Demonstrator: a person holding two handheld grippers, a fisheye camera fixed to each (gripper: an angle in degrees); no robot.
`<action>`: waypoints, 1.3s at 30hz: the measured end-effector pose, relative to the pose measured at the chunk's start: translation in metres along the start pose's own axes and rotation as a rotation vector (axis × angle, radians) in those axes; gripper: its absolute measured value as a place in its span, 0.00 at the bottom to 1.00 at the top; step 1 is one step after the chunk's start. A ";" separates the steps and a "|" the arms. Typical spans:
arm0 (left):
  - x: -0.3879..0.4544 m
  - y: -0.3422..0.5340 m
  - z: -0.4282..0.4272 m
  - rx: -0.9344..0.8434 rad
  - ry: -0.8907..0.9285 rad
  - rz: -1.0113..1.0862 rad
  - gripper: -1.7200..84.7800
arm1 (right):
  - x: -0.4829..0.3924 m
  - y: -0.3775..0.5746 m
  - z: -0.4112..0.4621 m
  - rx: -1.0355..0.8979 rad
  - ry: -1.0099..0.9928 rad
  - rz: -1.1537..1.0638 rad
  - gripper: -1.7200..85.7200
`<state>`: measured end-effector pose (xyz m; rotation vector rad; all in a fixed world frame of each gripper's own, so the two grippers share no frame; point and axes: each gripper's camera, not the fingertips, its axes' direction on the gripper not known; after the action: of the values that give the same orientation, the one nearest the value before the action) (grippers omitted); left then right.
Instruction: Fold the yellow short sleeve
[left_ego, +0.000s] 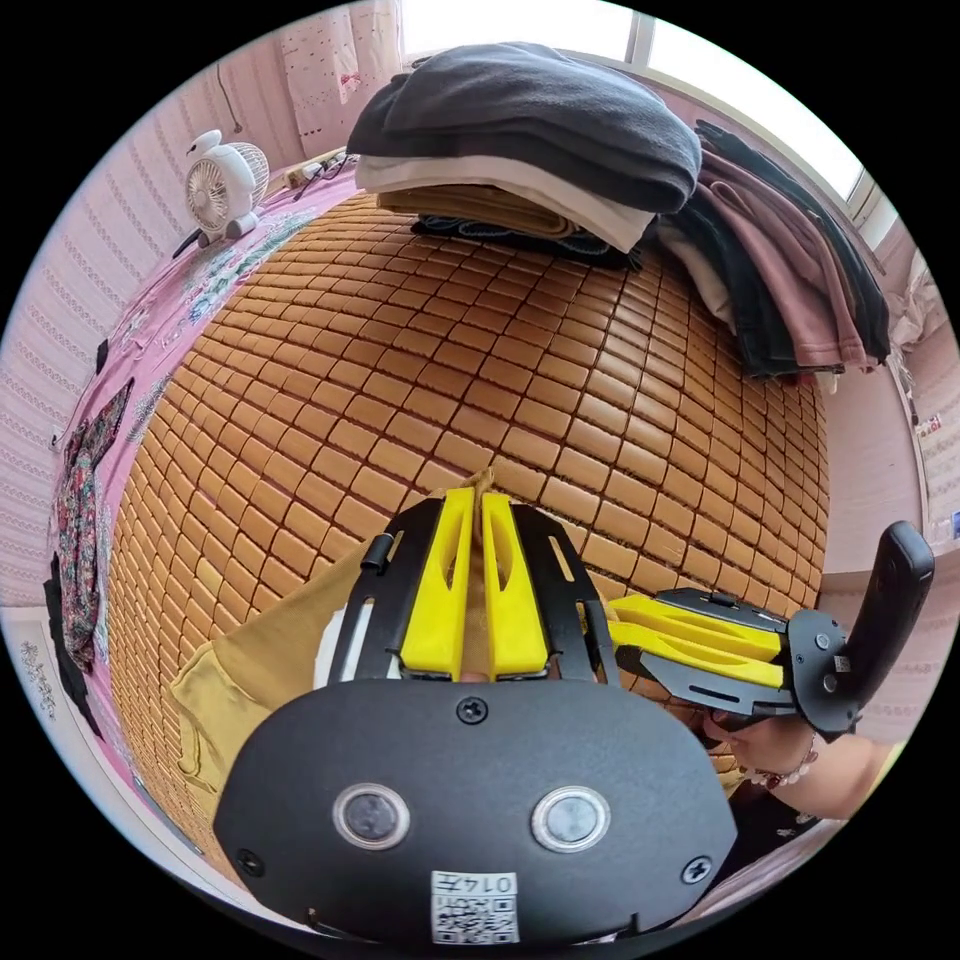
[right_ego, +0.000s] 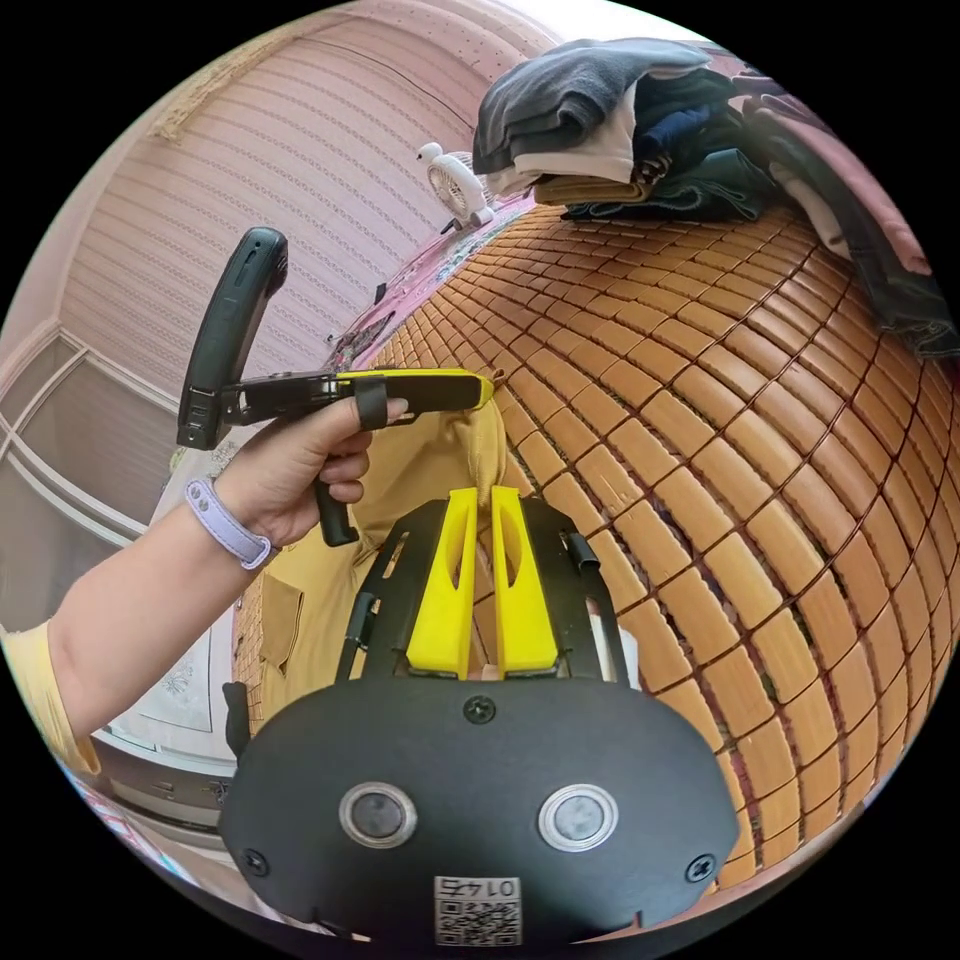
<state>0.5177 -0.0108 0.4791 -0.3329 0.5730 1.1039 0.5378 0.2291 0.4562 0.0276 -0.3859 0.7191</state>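
Observation:
The yellow short sleeve shirt (left_ego: 255, 660) hangs bunched over the near edge of a bamboo mat (left_ego: 500, 370). My left gripper (left_ego: 478, 492) is shut on a fold of it, and a tip of cloth pokes out past the jaws. Just to its right, my right gripper (left_ego: 618, 622) points inward with its jaws together, held by a hand (left_ego: 770, 740). In the right gripper view, my right gripper (right_ego: 482, 490) is shut on the shirt (right_ego: 420, 470). The left gripper (right_ego: 485, 388) pinches the same cloth a little higher and to the left, held in a hand (right_ego: 290, 470).
Folded clothes (left_ego: 530, 130) are stacked at the mat's far end, with a second darker pile (left_ego: 790, 270) to their right. A white fan (left_ego: 222, 185) stands on the pink sheet at the far left. Patterned cloth (left_ego: 80, 500) lies along the left edge.

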 end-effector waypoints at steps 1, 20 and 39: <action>-0.009 0.008 -0.013 0.037 0.003 -0.013 0.01 | -0.001 0.000 -0.001 0.006 -0.009 -0.009 0.04; -0.160 0.488 -0.132 0.238 0.207 -0.721 0.09 | -0.229 0.069 0.064 -0.441 -0.154 -0.863 0.11; -0.168 0.462 -0.134 0.333 0.074 -0.548 0.08 | -0.343 0.043 0.142 -0.328 0.011 -1.066 0.09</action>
<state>0.0084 -0.0107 0.4814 -0.2204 0.6689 0.4605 0.2275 0.0207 0.4625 -0.0781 -0.4098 -0.3985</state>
